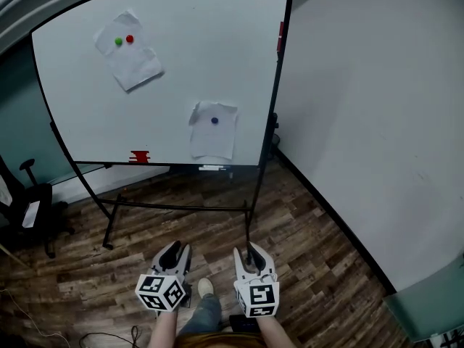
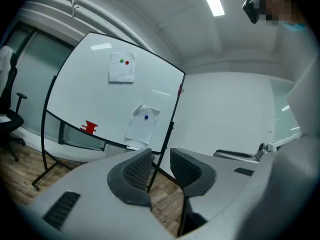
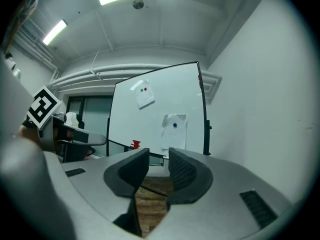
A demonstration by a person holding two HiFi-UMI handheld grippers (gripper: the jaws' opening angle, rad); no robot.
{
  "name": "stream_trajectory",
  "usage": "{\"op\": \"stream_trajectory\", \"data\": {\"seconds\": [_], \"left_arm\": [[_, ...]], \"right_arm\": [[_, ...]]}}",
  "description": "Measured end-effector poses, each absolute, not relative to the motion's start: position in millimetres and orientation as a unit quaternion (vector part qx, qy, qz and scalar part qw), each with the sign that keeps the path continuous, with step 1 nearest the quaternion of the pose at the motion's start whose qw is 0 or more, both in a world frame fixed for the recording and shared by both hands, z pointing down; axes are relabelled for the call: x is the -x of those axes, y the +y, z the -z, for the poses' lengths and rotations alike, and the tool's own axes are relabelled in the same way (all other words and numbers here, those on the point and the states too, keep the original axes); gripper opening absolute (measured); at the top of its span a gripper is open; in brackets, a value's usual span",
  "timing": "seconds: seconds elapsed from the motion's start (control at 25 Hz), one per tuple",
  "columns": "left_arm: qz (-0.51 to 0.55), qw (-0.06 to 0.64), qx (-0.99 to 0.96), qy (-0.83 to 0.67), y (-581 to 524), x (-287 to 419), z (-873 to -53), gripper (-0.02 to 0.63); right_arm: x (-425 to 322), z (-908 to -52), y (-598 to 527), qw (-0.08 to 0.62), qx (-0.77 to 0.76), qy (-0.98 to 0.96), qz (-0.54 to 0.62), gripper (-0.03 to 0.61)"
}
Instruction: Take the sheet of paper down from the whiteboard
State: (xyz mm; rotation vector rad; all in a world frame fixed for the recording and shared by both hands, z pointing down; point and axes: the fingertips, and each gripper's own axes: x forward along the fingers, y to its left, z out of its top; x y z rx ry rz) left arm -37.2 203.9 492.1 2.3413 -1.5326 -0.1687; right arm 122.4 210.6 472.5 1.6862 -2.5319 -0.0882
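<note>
The left tongs (image 1: 176,249) and right tongs (image 1: 251,252) are held side by side over the wooden floor (image 1: 312,245), both open and empty. Well ahead stands the whiteboard (image 1: 188,56). One sheet of paper (image 1: 213,142) hangs straight ahead under a blue magnet (image 1: 214,120), and a second sheet (image 1: 132,62) hangs higher and to the left.

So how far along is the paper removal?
Nothing is down: the upper sheet, under a green magnet and a red magnet, and the lower sheet, under a blue magnet, hang on the whiteboard. Nothing in hand: left gripper and right gripper are open, empty, short of it. Left: approach, free a sheet.
</note>
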Motion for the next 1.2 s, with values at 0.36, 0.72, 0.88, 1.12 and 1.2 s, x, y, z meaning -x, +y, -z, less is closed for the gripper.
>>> {"op": "stream_trajectory", "data": {"seconds": [0.36, 0.72, 0.88, 1.12, 1.2], "left_arm": [[0.07, 0.176, -0.821, -0.538, 72, 40, -503, 0.13], [0.069, 0.172, -0.834, -0.519, -109, 59, -485, 0.128], [0.064, 0.17, -0.843, -0.506, -172, 65, -484, 0.129], [0.066, 0.166, -0.847, -0.501, -234, 80, -483, 0.124], [0.066, 0.17, -0.847, -0.499, -244, 82, -485, 0.123]], "right_arm": [[-124, -484, 85, 0.066, -0.558, -0.827, 0.028, 0.124], [-99, -465, -85, 0.074, -0.571, -0.816, 0.039, 0.124], [-83, -463, -148, 0.077, -0.576, -0.812, 0.045, 0.124], [-61, -459, -205, 0.087, -0.583, -0.805, 0.065, 0.124], [-57, -459, -213, 0.092, -0.584, -0.804, 0.066, 0.126]]}}
